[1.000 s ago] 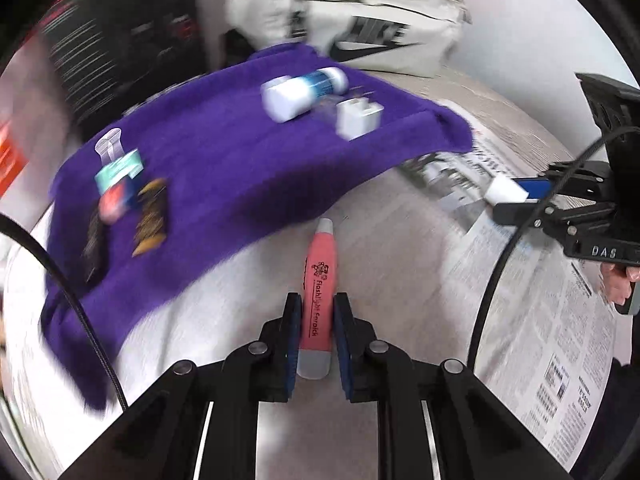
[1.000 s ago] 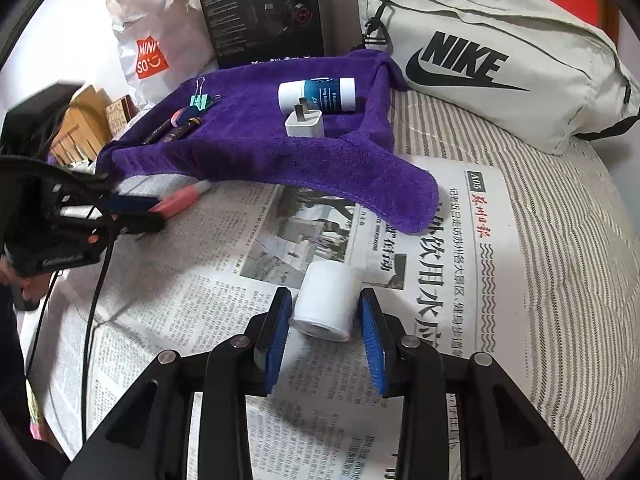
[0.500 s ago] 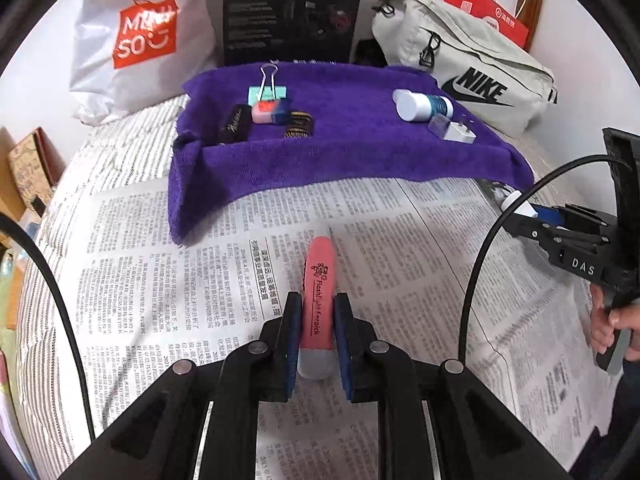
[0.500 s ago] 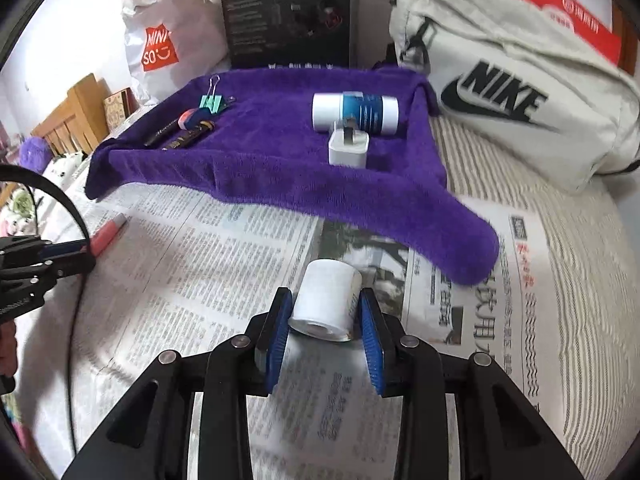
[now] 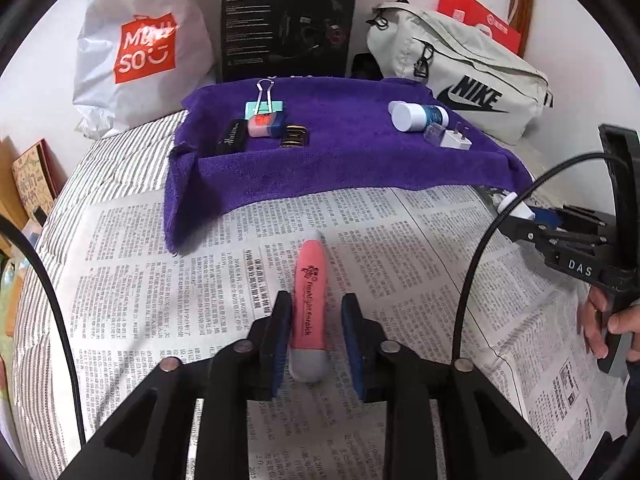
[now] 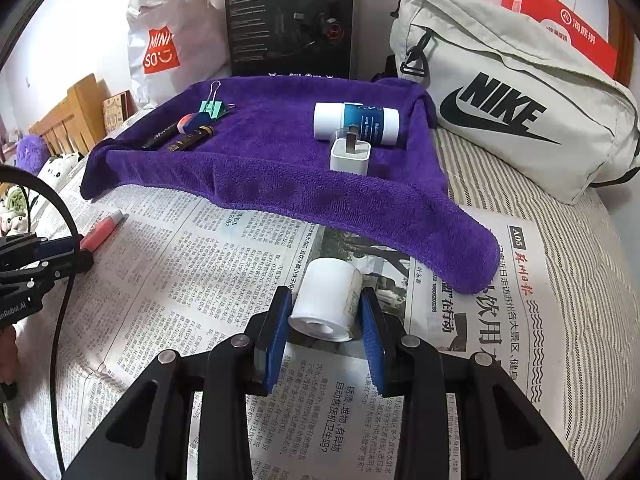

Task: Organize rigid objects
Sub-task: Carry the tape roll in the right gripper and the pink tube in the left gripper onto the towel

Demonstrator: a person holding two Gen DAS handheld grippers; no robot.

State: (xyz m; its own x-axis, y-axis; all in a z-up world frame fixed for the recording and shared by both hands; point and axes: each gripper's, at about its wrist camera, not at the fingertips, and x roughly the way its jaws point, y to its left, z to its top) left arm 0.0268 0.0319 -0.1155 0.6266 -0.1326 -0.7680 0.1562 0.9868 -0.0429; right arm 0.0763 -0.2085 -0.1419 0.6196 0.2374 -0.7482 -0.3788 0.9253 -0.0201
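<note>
A pink pen-shaped flashlight (image 5: 309, 304) lies on the newspaper between the jaws of my left gripper (image 5: 316, 316), which are open with a gap on the right side. My right gripper (image 6: 326, 312) has opened slightly around a small white bottle (image 6: 326, 300) resting on the newspaper. A purple towel (image 5: 340, 160) beyond holds a binder clip (image 5: 264, 106), an eraser (image 5: 266, 125), two dark pens (image 5: 231, 141), a white and blue bottle (image 5: 416, 116) and a white charger plug (image 5: 456, 140).
A Miniso bag (image 5: 144, 52), a black box (image 5: 288, 20) and a Nike bag (image 5: 464, 80) stand behind the towel. Newspaper (image 6: 200, 280) covers the striped bed. A wooden headboard (image 6: 68, 116) is at the far left.
My left gripper swung to face the towel, then opened and let go of the pink flashlight on the newspaper. My right gripper loosened around the white bottle.
</note>
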